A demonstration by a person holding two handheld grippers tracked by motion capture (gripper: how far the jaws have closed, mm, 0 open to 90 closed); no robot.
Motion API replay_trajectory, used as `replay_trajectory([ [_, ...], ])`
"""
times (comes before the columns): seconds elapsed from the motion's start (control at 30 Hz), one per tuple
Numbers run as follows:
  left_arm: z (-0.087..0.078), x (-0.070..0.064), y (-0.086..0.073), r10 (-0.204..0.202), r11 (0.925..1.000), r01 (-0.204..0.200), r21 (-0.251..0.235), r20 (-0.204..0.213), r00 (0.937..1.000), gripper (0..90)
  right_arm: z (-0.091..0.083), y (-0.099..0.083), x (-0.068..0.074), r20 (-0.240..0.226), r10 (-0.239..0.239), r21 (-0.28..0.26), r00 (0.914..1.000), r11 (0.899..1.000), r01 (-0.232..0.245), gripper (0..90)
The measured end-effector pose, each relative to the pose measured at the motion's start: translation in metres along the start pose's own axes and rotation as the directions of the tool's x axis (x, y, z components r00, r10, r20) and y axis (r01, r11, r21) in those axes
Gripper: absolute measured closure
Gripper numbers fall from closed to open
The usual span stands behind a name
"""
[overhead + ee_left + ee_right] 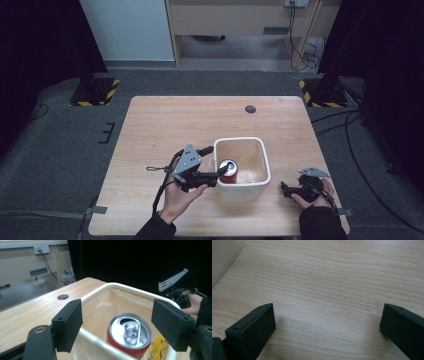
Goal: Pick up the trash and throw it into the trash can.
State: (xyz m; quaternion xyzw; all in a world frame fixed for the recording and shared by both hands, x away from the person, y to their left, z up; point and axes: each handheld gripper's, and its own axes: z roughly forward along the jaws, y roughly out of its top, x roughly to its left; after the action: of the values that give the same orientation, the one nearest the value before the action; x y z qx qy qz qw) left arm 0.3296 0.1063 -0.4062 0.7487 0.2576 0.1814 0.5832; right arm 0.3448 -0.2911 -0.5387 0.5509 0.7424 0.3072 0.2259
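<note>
From the high view, the left gripper (220, 172) reaches over the near-left wall of a white plastic bin (267, 165) that stands on the wooden table (165, 125). A red soda can (228, 171) sits upright inside the bin's near-left corner, right at the jaw tips. Whether the pads touch it cannot be told from here. The right gripper (286, 189) lies low on the table just past the bin's right wall, pointing toward it; judging by its flat rest, it is simply parked out of the way while the other hand works.

In the left gripper view, the left gripper (117, 325) has its jaws wide apart, one pad (68, 323) to each side of the can. The soda can (130, 333) stands between and below the pads, with a clear gap on both sides, its silver top and pull tab facing up. The bin's rim (95, 296) passes under the jaws, and something yellow (158, 346) lies at the bin's bottom beyond the can. The spread looks set to admit the can's full width, whether for gripping or letting go. Beyond the far rim, the person's other hand (193, 303) holds its gripper.

In the right gripper view, the right gripper (327, 322) has its jaws well apart with only bare wood grain between them, holding nothing; a corner of the bin (222, 260) lies ahead and left of the left jaw.
</note>
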Motion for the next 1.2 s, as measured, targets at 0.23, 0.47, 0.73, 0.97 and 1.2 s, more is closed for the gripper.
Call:
replay_trajectory([
  [0.23,-0.019,0.009,-0.014,-0.004,0.9996,0.005,0.028,-0.04,0.9992,23.7,0.0,0.0,0.0,0.0,0.0,0.0,1.0,1.0,0.0,0.4],
  [0.47,-0.033,0.015,-0.021,-0.017,0.999,0.019,0.039,-0.06,0.998,22.3,0.0,0.0,0.0,0.001,0.0,0.0,1.0,1.0,0.0,0.4],
  [0.73,-0.054,0.024,-0.039,-0.035,0.9968,0.041,0.068,-0.096,0.9948,20.2,0.0,0.0,0.0,0.001,0.0,0.0,1.0,1.0,0.001,0.4],
  [0.97,-0.065,0.04,-0.07,-0.081,0.9852,0.102,0.138,-0.15,0.9853,18.8,0.0,0.0,0.0,0.001,0.0,0.0,1.0,1.0,0.0,0.4],
  [1.2,-0.07,0.054,-0.104,-0.096,0.9581,0.145,0.247,-0.197,0.9757,17.4,0.0,0.0,0.0,0.001,0.0,0.0,1.0,1.0,0.0,0.4],
])
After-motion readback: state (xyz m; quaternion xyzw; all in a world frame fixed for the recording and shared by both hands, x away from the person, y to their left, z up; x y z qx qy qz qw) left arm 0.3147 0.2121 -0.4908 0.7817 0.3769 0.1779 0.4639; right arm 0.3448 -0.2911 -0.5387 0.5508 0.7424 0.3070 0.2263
